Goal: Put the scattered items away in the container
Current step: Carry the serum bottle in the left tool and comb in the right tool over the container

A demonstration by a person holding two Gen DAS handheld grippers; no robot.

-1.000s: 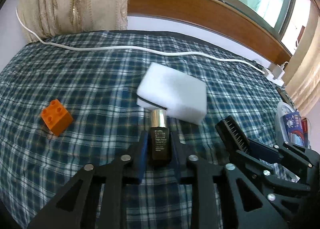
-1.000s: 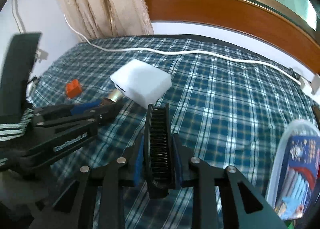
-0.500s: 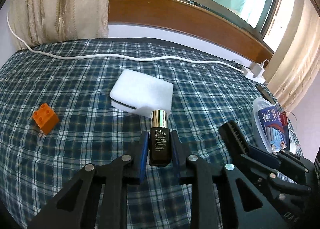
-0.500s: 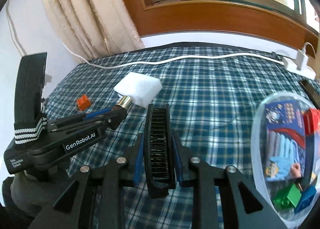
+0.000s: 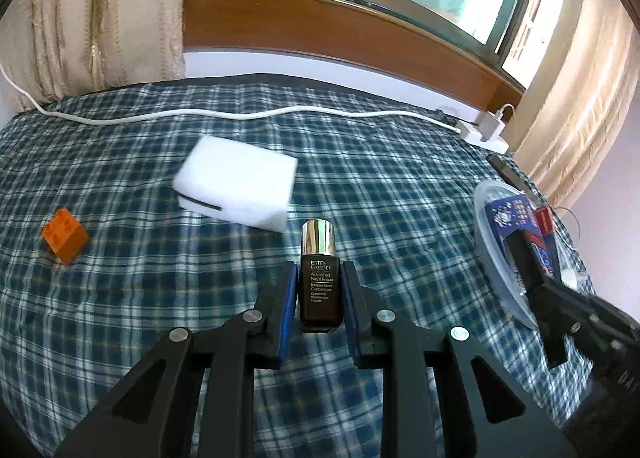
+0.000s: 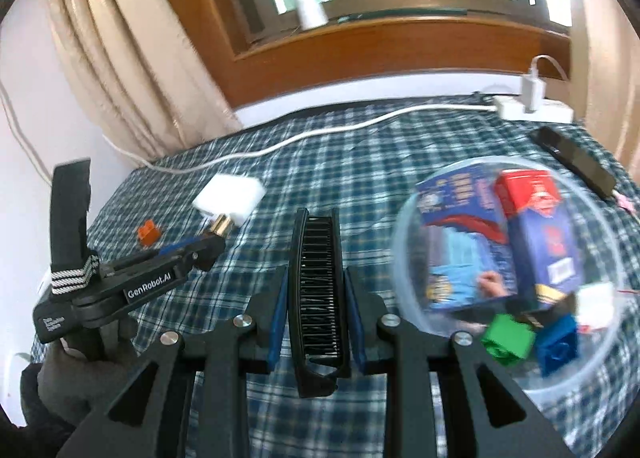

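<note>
My left gripper (image 5: 319, 286) is shut on a small dark serum bottle (image 5: 319, 294) with a shiny gold cap, held above the plaid bedspread. My right gripper (image 6: 316, 290) is shut on a black comb (image 6: 317, 298), bristles facing the camera. The clear round container (image 6: 404, 226) lies just right of the comb and holds blue boxes, a red box and green and blue bricks. In the left wrist view the container (image 5: 486, 218) sits at the right edge, with the right gripper (image 5: 524, 258) over it. A white sponge block (image 5: 236, 186) and an orange brick (image 5: 66, 236) lie on the bed.
A white cable (image 5: 248, 114) runs across the far side of the bed to a power strip (image 6: 532, 110). A black phone (image 6: 572, 162) lies beyond the container. Curtains and a wooden window frame back the bed. A gloved hand (image 6: 68, 386) holds the left gripper.
Both grippers have swung rightward with their loads. The container has come into full view beside the comb, and the sponge and orange brick have slid left and farther off.
</note>
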